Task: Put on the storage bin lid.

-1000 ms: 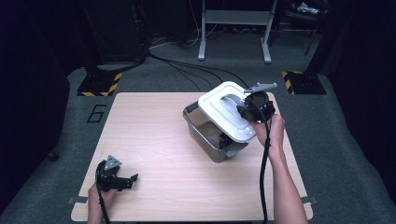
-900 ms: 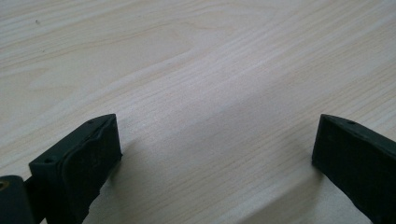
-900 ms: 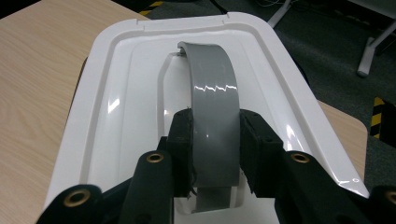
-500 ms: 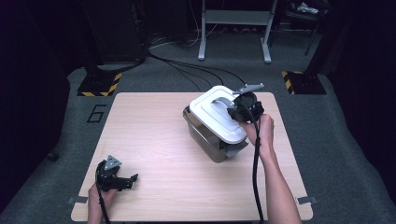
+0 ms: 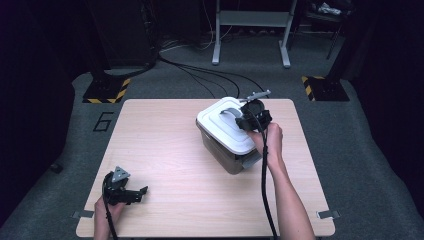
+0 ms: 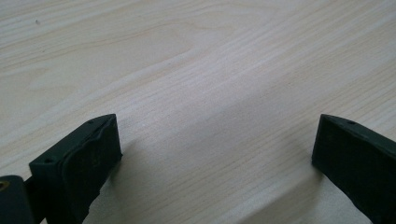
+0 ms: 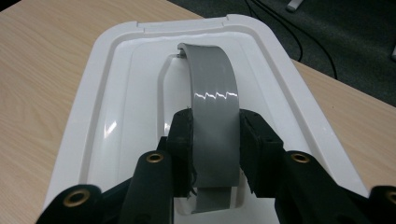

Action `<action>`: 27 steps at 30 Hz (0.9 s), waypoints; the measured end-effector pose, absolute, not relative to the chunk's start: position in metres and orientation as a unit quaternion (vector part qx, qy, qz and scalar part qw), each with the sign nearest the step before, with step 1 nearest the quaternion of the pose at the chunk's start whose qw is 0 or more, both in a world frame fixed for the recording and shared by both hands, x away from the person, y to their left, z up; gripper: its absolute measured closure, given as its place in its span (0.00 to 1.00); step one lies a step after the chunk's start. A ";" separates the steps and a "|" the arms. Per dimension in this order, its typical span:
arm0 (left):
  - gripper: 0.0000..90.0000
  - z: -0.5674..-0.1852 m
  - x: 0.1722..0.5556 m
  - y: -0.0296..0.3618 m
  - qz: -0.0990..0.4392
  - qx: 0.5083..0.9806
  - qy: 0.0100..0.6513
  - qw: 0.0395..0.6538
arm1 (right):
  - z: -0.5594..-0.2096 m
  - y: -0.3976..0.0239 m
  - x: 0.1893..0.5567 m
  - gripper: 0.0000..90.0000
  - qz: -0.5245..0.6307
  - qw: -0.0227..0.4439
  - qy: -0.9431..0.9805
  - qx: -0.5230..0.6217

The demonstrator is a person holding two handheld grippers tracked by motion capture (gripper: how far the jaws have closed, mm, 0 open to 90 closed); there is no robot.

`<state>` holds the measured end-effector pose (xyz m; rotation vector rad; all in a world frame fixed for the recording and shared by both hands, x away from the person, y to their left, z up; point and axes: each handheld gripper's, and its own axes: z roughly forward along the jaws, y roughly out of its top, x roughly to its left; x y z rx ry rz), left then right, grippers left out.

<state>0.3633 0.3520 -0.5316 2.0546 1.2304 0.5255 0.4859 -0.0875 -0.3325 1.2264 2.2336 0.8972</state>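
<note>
Here the right claw [image 7: 215,144] pinches the lid's [image 7: 116,93] smooth, arched grey handle [image 7: 212,93].

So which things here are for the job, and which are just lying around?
For the job:
- right gripper, shut on the grey handle
- white lid
- grey bin beneath it

Just around:
- left gripper, open, resting on the table
- floor cables
- metal stand

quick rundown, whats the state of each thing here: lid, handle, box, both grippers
white lid: on top of the box, seated or not cannot be told
grey handle: raised in an arch, clamped between the jaws
grey box: upright on the table
right gripper: shut on the handle
left gripper: open, nothing between the jaws, low over bare table
</note>
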 end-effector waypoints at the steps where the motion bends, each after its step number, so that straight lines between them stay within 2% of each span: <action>1: 0.01 -0.532 0.363 0.352 0.202 0.789 0.472 0.338 | -0.334 -0.086 0.487 0.74 0.324 0.215 0.806 0.446; 17: 0.01 -0.532 0.363 0.352 0.201 0.789 0.472 0.338 | -0.343 -0.076 0.491 0.71 0.306 0.198 0.815 0.451; 20: 0.01 -0.532 0.363 0.352 0.201 0.789 0.473 0.338 | -0.341 -0.077 0.490 0.64 0.310 0.197 0.814 0.450; 27: 0.01 -0.532 0.363 0.352 0.203 0.790 0.471 0.338 | -0.337 -0.083 0.483 0.35 0.324 0.197 0.811 0.446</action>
